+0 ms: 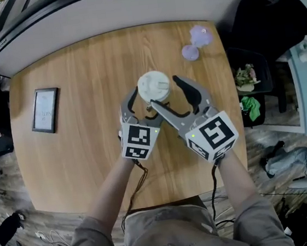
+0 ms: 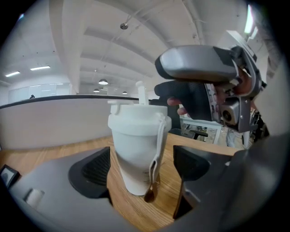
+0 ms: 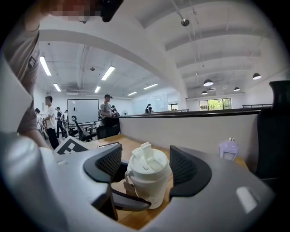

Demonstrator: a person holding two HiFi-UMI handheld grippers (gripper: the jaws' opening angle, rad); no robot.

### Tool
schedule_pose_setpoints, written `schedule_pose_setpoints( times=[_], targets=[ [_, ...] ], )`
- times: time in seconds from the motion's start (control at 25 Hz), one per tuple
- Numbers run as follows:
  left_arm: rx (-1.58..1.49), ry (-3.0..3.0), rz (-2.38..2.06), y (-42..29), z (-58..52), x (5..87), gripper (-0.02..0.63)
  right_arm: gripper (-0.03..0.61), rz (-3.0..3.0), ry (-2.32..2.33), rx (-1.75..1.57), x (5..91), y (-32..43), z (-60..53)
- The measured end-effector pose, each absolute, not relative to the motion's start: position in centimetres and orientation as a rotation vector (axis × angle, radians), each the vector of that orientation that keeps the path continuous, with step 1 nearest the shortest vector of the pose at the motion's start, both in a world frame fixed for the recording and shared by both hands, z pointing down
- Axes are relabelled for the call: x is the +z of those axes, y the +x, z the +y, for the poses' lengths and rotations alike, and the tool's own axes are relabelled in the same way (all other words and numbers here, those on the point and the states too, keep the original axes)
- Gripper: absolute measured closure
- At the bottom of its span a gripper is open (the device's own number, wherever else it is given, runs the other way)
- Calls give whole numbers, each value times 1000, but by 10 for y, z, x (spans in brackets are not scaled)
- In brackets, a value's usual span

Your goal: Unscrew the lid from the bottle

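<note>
White bottle (image 1: 154,86) is standing near the tabletop's (image 1: 80,155) far edge, roughly midway along it; left gripper (image 2: 141,167) is bracketing its body, right gripper (image 3: 145,164) its lid (image 3: 147,159), both released, jaws parted; closing off-centre risks tipping it or pinching the strap (image 2: 157,154).

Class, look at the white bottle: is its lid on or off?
On. The lid sits squarely atop the upright bottle, with no gap showing between them.

Open-plan office (whiteboard (image 3: 81,110), strip lights (image 3: 108,72))
</note>
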State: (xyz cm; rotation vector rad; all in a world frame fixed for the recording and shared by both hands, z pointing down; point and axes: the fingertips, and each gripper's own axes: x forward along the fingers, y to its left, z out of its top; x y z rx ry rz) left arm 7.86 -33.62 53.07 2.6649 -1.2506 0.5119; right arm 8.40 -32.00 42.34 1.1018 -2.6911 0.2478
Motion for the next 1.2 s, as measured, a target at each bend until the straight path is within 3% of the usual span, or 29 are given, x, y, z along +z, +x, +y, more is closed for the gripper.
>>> schedule_pose_setpoints(
  times=[0.24, 0.48, 0.64, 1.2],
  targets=[
    [440, 2753, -1183, 88, -343, 545, 178, 195, -2754, 1031, 256, 435, 75, -329],
    [371, 2840, -1123, 91, -346, 557, 186, 189, -2772, 980, 226, 446, 71, -337],
    [363, 2862, -1126, 90, -351, 561, 242, 187, -2759, 957, 196, 454, 65, -340],
    [305, 2937, -975, 91, -348, 561, 249, 196, -2801, 680, 169, 459, 65, -338]
  ],
)
